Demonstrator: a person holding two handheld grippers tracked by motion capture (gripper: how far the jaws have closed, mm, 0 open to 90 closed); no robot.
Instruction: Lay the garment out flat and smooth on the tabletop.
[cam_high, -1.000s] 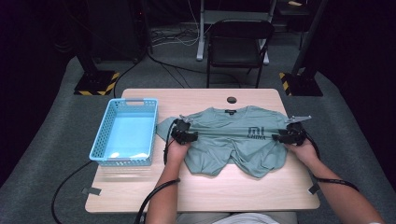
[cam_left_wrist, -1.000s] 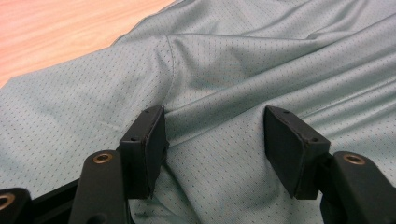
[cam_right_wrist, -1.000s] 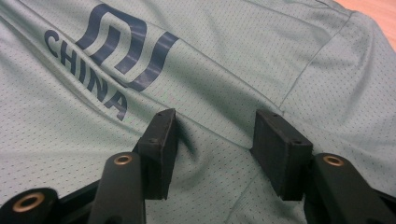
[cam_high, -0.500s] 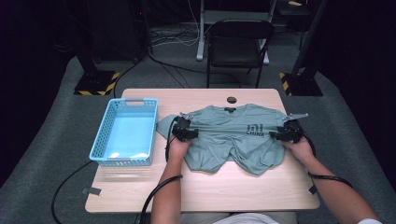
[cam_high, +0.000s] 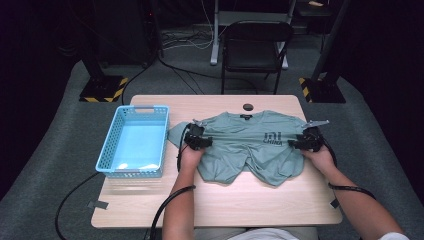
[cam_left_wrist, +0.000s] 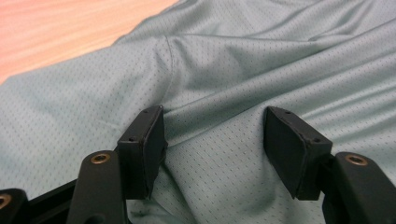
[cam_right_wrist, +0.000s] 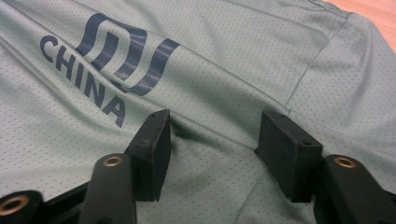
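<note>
Table brightly lit, dark surroundings; gripper views sharp.

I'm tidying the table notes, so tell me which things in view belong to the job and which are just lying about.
In the job:
- grey-green mesh T-shirt with dark "CHINA" print
- left claw, open on the shirt
- right claw, open, jaws just widening

Lying about:
- light blue plastic basket
- small dark round disc
- black folding chair
</note>
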